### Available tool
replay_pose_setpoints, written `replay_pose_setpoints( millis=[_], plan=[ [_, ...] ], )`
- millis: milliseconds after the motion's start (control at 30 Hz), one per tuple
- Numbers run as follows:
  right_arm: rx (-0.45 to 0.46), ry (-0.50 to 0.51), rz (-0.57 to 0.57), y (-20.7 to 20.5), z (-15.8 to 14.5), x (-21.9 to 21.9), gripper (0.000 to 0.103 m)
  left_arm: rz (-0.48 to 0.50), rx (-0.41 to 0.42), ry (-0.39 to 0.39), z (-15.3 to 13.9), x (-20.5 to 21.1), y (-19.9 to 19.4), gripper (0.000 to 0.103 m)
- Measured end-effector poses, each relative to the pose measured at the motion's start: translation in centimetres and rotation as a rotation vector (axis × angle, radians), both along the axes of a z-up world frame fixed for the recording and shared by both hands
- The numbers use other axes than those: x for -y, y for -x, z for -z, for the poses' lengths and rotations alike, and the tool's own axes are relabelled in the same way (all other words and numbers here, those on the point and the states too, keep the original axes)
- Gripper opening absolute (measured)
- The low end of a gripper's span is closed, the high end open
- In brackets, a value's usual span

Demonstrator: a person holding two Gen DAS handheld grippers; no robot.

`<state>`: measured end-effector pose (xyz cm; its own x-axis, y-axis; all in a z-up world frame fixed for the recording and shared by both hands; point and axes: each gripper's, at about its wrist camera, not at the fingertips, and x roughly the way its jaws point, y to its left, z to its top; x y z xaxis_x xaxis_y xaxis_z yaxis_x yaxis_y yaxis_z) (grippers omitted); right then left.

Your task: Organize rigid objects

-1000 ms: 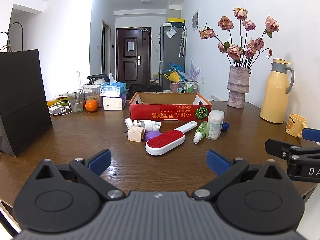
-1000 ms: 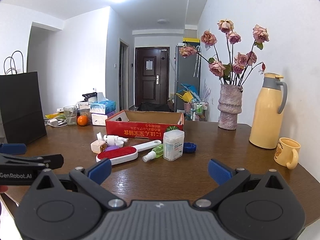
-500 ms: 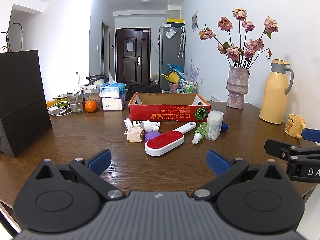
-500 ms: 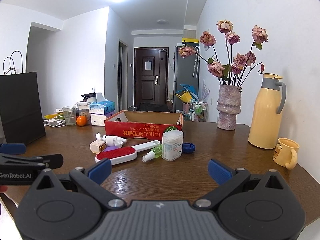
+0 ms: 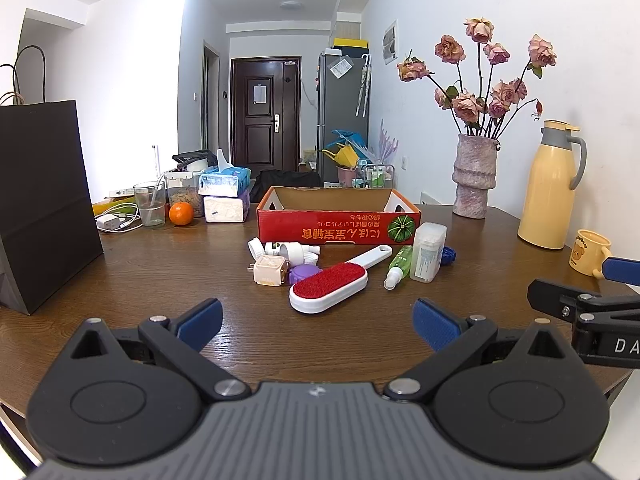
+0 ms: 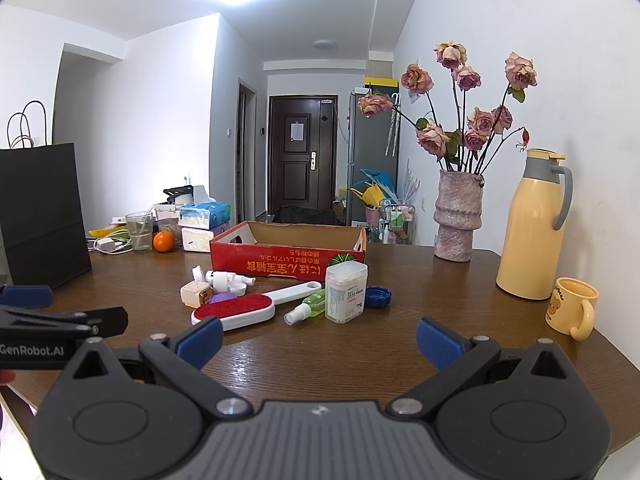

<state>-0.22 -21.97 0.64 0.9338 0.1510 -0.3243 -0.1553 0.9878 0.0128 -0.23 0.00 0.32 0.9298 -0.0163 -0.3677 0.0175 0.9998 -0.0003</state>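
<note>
A red cardboard box [image 5: 338,232] [image 6: 288,266] stands open at the table's middle. In front of it lie a red-and-white lint brush [image 5: 330,286] [image 6: 236,310], a green spray bottle [image 5: 398,266] [image 6: 306,308], a clear cotton-swab box [image 5: 430,252] [image 6: 346,292], a blue cap [image 6: 378,296], a beige charger plug [image 5: 270,270] [image 6: 196,294], a purple lid [image 5: 305,273] and white bottles [image 5: 290,250]. My left gripper [image 5: 318,322] and right gripper [image 6: 320,336] are both open and empty, held near the table's front edge, short of the objects.
A black paper bag [image 5: 40,200] stands at the left. A glass, an orange [image 5: 181,214] and tissue packs [image 5: 224,194] sit at the back left. A vase of roses [image 6: 458,216], a yellow thermos [image 6: 532,224] and a yellow mug [image 6: 572,308] stand at the right.
Both views have shifted very slightly; the objects on the table have not moved and both grippers stay open.
</note>
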Motion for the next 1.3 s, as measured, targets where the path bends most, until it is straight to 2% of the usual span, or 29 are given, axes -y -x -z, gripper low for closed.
replay_pose_setpoints(
  millis=[1033, 1300],
  plan=[
    [-0.001, 0.010, -0.001, -0.3, 0.0, -0.5, 0.103, 0.000, -0.001, 0.003, -0.1, 0.0, 0.2, 0.103],
    [-0.021, 0.016, 0.001, -2.1, 0.6, -0.6, 0.103, -0.002, -0.020, 0.009, -0.3, 0.1, -2.1, 0.103]
  ],
)
